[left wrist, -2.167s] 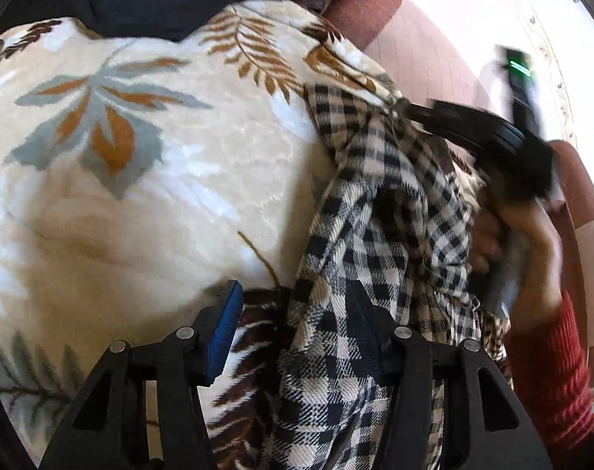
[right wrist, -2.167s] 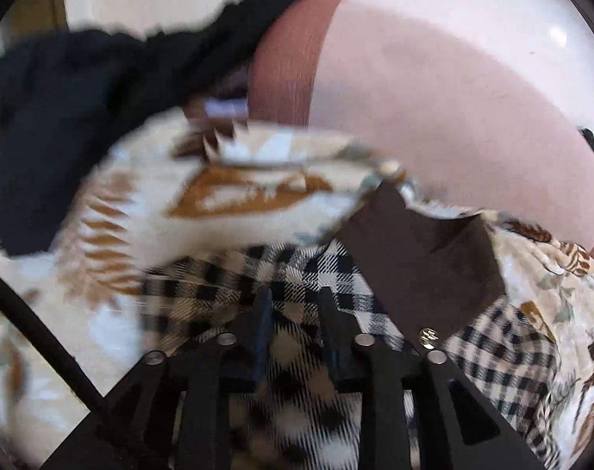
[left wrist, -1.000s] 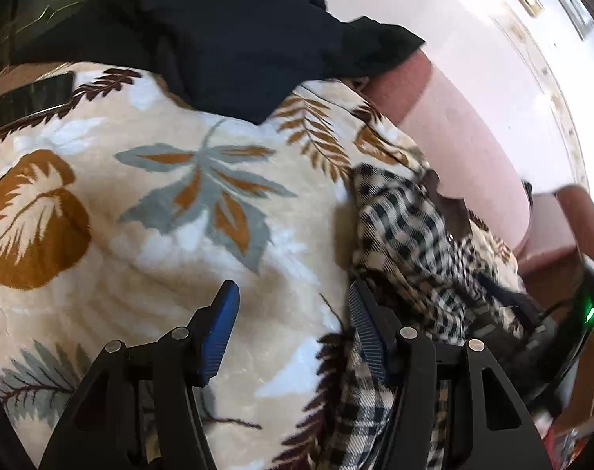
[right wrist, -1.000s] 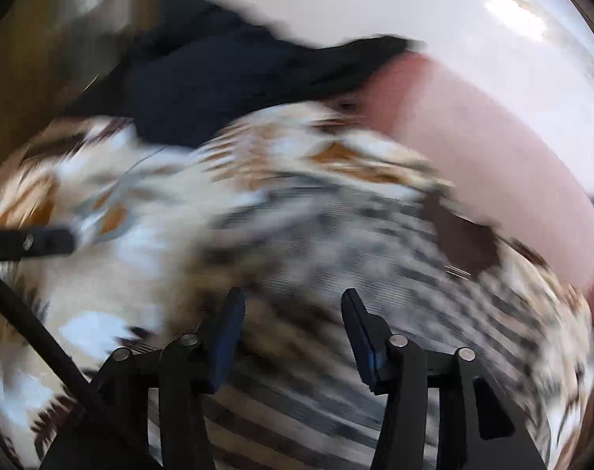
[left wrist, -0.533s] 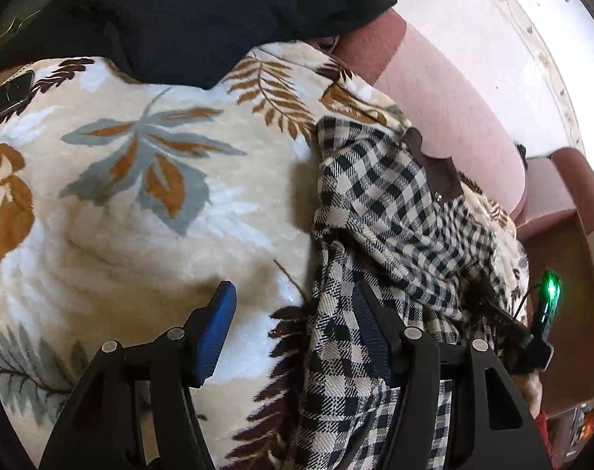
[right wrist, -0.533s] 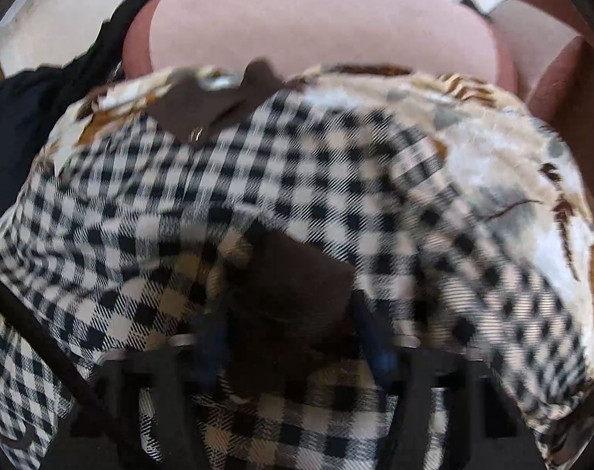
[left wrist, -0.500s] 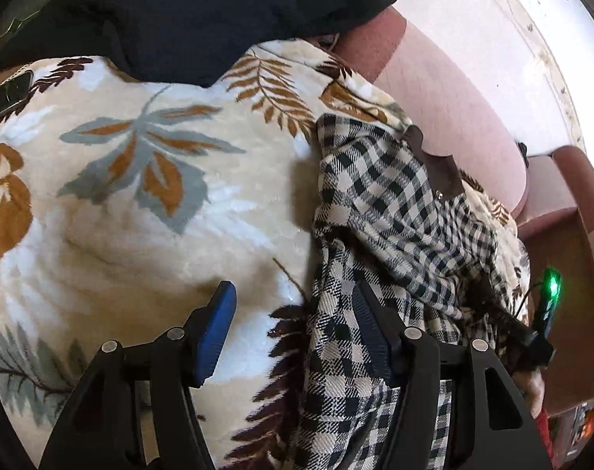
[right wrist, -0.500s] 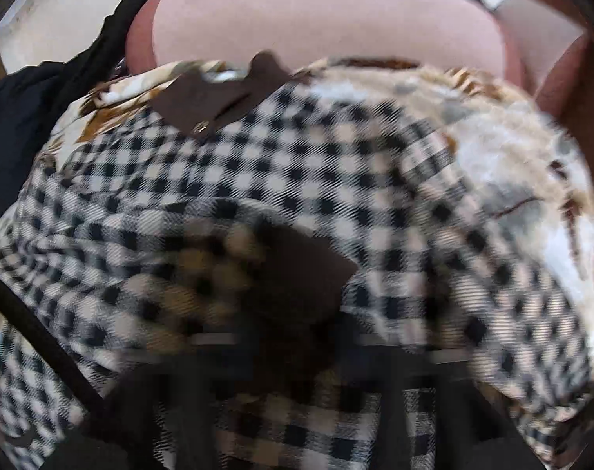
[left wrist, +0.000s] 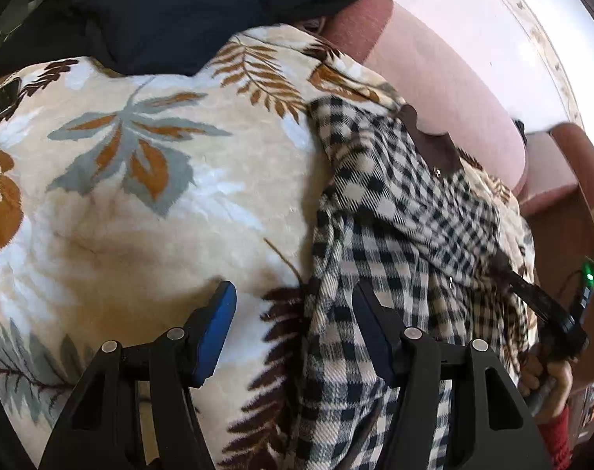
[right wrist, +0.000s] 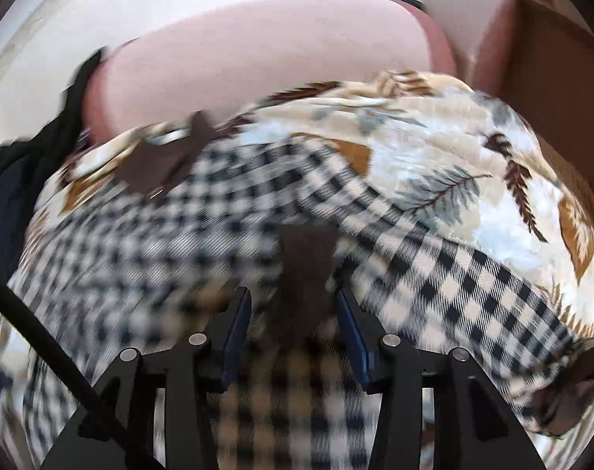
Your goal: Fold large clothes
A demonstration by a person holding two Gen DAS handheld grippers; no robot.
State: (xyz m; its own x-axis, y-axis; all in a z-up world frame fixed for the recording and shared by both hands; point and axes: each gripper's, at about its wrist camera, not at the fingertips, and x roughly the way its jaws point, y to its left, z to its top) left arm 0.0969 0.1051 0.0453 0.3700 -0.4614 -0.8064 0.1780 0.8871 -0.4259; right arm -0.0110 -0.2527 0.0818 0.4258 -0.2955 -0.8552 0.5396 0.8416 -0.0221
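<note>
A black-and-cream checked garment (left wrist: 395,235) with brown patches lies rumpled on a leaf-print blanket (left wrist: 140,196) over a sofa. My left gripper (left wrist: 293,301) is open just above the blanket, its right finger at the garment's left edge. In the right wrist view the garment (right wrist: 179,243) fills the middle, blurred. My right gripper (right wrist: 293,313) is open with a brown patch (right wrist: 305,270) of the garment between its fingers, not pinched. The right gripper also shows in the left wrist view (left wrist: 547,313), held in a hand at the garment's right side.
A dark navy garment (left wrist: 171,11) lies heaped at the far end of the blanket. The pink sofa back (left wrist: 446,86) runs behind, also in the right wrist view (right wrist: 258,55). A brown armrest (right wrist: 551,58) stands at the right.
My right gripper has opened over the garment's brown patch and its view has swung right. My left gripper stays open and has barely moved.
</note>
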